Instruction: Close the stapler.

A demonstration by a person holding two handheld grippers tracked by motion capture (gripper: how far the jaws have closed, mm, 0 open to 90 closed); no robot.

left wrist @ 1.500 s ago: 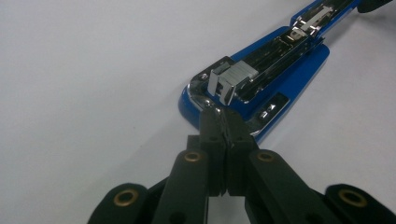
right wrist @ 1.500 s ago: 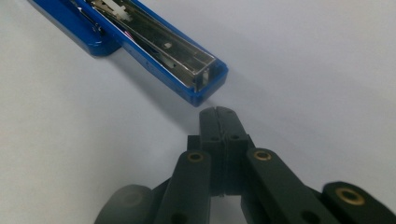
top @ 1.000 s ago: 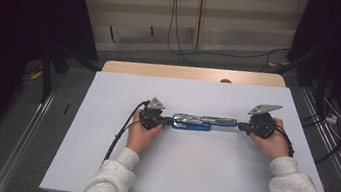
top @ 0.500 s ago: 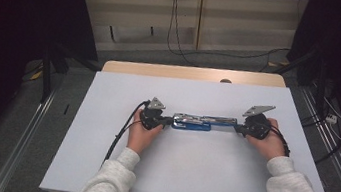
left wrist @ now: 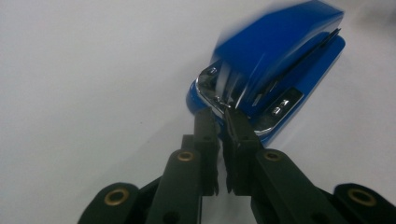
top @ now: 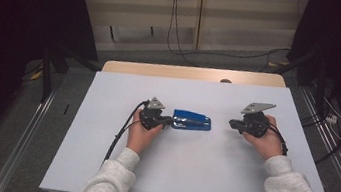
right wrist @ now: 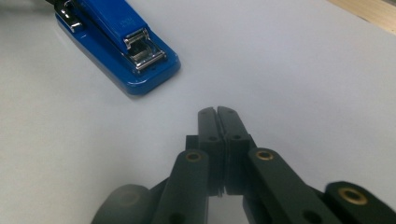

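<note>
blue stapler (top: pixel 192 120), laid flat near the middle of the white table (top: pixel 197 180). left gripper (left wrist: pixel 223 122) is seen at its rear metal end, jaws parted by a narrow slit, having just been opening, nothing clamped. right gripper (right wrist: pixel 217 112) is set well apart, jaws almost together, likewise just eased, empty.

Lab/test bay: white sheet-covered wooden table (top: pixel 102 137), aluminium floor rails (top: pixel 18 155), loose black cables (top: pixel 182 37) on grey carpet, black curtains (top: pixel 11 28).
</note>
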